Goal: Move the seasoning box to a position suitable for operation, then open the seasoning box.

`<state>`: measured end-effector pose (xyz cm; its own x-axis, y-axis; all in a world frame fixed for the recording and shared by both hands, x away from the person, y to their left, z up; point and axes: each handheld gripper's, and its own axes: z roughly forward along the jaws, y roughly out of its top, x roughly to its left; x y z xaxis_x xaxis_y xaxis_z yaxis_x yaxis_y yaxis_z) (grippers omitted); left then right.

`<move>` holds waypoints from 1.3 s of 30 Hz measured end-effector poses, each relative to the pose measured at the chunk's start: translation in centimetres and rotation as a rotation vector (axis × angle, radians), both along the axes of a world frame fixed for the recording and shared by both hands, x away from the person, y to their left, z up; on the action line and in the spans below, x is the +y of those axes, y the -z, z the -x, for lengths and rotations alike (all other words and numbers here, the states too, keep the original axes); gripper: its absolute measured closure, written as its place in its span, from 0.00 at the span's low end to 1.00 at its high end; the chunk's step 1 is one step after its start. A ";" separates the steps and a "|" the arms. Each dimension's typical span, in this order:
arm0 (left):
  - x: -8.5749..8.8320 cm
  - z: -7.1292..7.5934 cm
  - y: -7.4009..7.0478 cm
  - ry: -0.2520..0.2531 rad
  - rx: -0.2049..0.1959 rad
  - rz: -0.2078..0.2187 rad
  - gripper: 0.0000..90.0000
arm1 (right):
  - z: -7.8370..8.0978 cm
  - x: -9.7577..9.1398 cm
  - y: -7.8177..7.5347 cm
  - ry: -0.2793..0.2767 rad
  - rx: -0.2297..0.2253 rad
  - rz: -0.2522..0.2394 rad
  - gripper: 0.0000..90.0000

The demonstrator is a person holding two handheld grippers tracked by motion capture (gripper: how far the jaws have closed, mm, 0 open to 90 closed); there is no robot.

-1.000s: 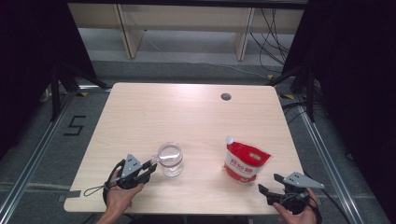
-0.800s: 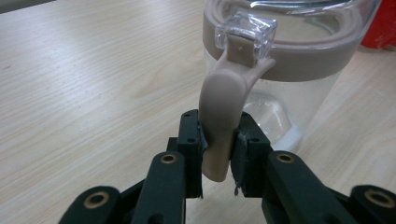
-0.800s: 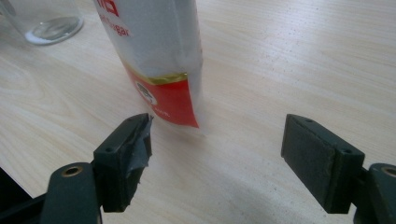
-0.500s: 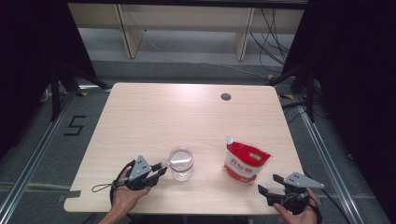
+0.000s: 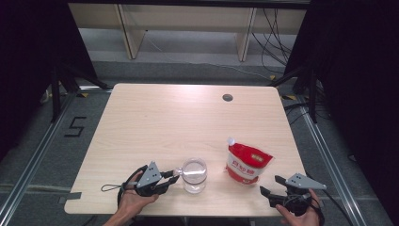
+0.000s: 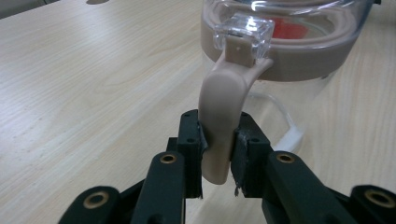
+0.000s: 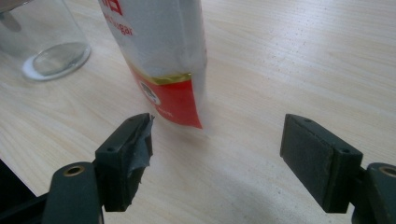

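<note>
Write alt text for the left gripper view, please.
Two black gripper jaws pinch the beige handle of a clear glass jar standing on a light wooden table. Something red shows through the jar's glass.

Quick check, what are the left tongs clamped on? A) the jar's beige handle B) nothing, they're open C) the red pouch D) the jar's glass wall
A: in the left gripper view the left tongs press their pads on both sides of the jar's beige handle, while the red pouch stands apart near the right tongs, which are open.

Black claws point(image 6: 217, 161), brass screws, grey plates
</note>
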<state>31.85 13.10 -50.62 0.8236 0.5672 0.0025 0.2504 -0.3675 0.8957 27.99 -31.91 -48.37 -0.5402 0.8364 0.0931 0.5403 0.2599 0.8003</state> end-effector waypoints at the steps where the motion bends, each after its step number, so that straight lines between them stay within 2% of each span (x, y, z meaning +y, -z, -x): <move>1: 0.0 0.0 0.0 0.007 -0.007 -0.003 0.83 | 0.0 0.0 0.0 0.005 0.000 -0.006 0.29; 3: 0.0 -0.1 0.0 0.026 -0.022 -0.012 0.83 | 0.0 0.0 0.1 0.005 -0.004 -0.005 0.29; 6: -0.1 0.0 0.0 0.013 0.003 0.009 0.82 | 0.1 0.1 0.0 0.000 0.008 -0.004 0.29; 7: 0.0 0.0 0.0 0.016 0.017 0.006 0.81 | 0.0 0.1 0.0 0.001 -0.004 -0.003 0.29; 9: 0.0 0.2 0.0 0.019 0.022 0.014 0.74 | -0.1 0.1 0.1 -0.004 -0.019 0.005 0.29; 10: -0.1 0.3 -0.1 0.023 0.020 0.013 0.71 | 0.0 0.1 0.0 0.004 -0.012 0.004 0.29; 11: -0.2 0.5 -0.1 0.019 0.035 0.020 0.66 | 0.2 0.3 0.0 0.016 0.010 -0.014 0.29; 13: -0.2 0.6 -0.3 0.013 0.034 0.008 0.53 | 0.2 0.2 -0.1 0.013 0.015 -0.007 0.29; 14: -0.2 0.8 -0.3 0.001 0.049 0.025 0.49 | 0.2 0.2 -0.1 0.013 0.013 -0.006 0.29; 17: 0.2 0.9 -0.8 0.007 0.041 0.003 0.38 | 0.1 0.0 0.0 -0.004 -0.009 0.008 0.29; 18: 0.2 1.2 -0.9 -0.012 0.074 0.030 0.35 | 0.1 0.1 -0.1 -0.005 -0.008 0.007 0.29; 20: 0.6 1.3 -1.5 -0.017 0.071 0.015 0.32 | 0.0 0.1 -0.1 -0.018 -0.019 0.015 0.29; 21: 0.7 1.3 -1.7 -0.005 0.064 0.011 0.31 | 0.1 0.1 -0.1 -0.005 -0.008 0.011 0.29; 22: 0.7 1.5 -1.9 -0.024 0.087 0.027 0.30 | 0.1 0.1 -0.1 -0.005 -0.010 0.020 0.29; 23: 0.8 1.6 -2.2 -0.031 0.083 0.028 0.29 | 0.1 0.1 -0.1 -0.006 -0.007 0.013 0.29; 24: 0.7 1.6 -2.4 -0.032 0.091 0.052 0.29 | 0.0 0.1 -0.1 -0.002 -0.011 0.019 0.29; 27: 0.8 1.6 -3.3 -0.020 0.076 0.049 0.30 | 0.1 0.0 -0.2 -0.007 -0.019 0.019 0.29; 28: 0.8 1.6 -3.4 -0.027 0.093 0.062 0.31 | 0.0 0.0 -0.1 -0.005 -0.023 0.021 0.29; 29: 0.8 1.7 -3.6 -0.027 0.099 0.069 0.33 | 0.2 0.2 -0.1 0.015 0.005 0.001 0.29; 31: 0.8 1.5 -3.7 -0.017 0.110 0.094 0.40 | 0.3 0.2 -0.1 0.014 0.007 -0.006 0.29; 32: 0.8 1.5 -3.8 -0.021 0.114 0.104 0.43 | 0.2 -0.1 -0.1 0.001 -0.012 0.023 0.29; 33: 0.9 1.5 -3.9 -0.017 0.114 0.106 0.46 | 0.5 0.1 -0.2 0.022 0.007 -0.012 0.29; 34: 0.9 1.5 -4.0 -0.022 0.107 0.112 0.51 | 0.5 -0.2 -0.3 0.010 -0.007 0.008 0.29; 36: 1.1 1.5 -4.3 -0.014 0.093 0.124 0.59 | 0.7 -0.3 -0.5 0.022 -0.018 0.000 0.29; 37: 1.2 1.5 -4.4 -0.015 0.086 0.121 0.65 | 1.0 -0.3 -0.6 0.041 -0.005 0.000 0.29; 38: 1.2 1.6 -4.4 -0.017 0.078 0.133 0.70 | 1.0 -0.4 -0.6 0.029 -0.028 0.002 0.29; 39: 1.2 1.7 -4.5 -0.020 0.073 0.132 0.75 | 1.4 -0.2 -0.8 0.050 0.002 -0.016 0.29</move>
<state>30.17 14.30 -46.07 0.8073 0.5749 -0.1331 0.3231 -0.2418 0.9150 26.59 -32.10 -47.53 -0.4978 0.8606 0.1075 0.5535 0.2198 0.8033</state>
